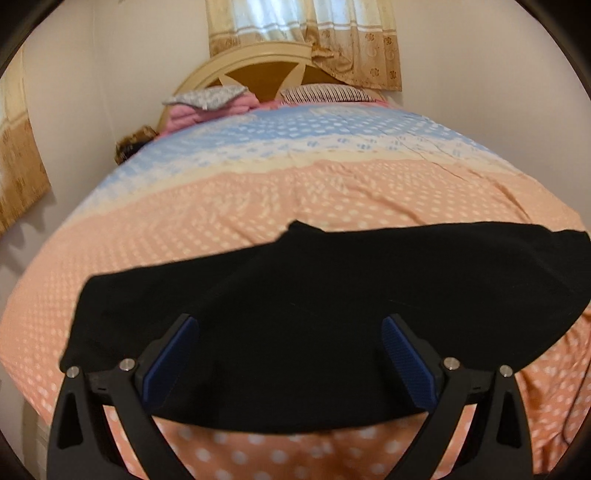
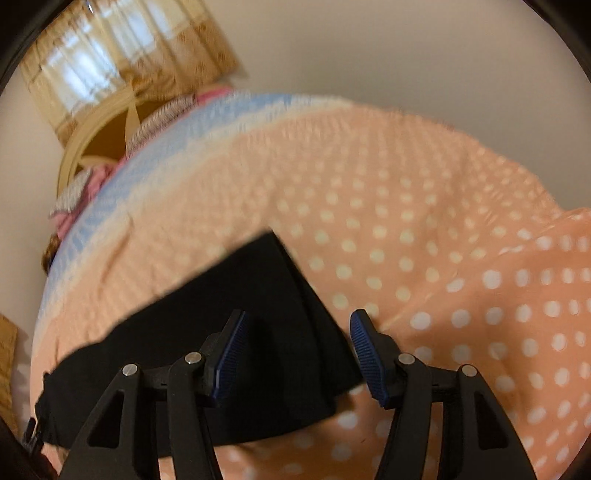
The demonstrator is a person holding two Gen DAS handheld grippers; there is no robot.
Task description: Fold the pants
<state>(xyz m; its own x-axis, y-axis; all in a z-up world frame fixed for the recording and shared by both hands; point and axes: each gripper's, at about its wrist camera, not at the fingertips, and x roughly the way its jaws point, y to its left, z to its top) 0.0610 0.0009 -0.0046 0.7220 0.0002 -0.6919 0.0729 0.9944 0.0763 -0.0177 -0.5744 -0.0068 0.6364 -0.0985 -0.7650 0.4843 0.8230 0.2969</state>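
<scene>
- Spreading across most of both views: bed cover, peach with white dots near, blue band far, meeting headboard and pillows at the far end, under curtain.
- Lying flat on the near part of the cover: black pants, running left to right as one dark band, apparently already folded over at least once, though layers hard to make out in the black cloth.
- Showing one end of the pants in the right wrist view, edge angling toward far right, bare cover beyond; that view blurring.
- Judging the step: hovering between folds, nothing gripped; next move likely calling for lowering onto one end and pinching all layers together before carrying them over.
- Hanging above the pants, left gripper, fingers spread wide apart, holding nothing; contact with the cloth not clear.
- Hanging over the pants' right end, right gripper, fingers also apart and empty, right one over bare cover.
</scene>
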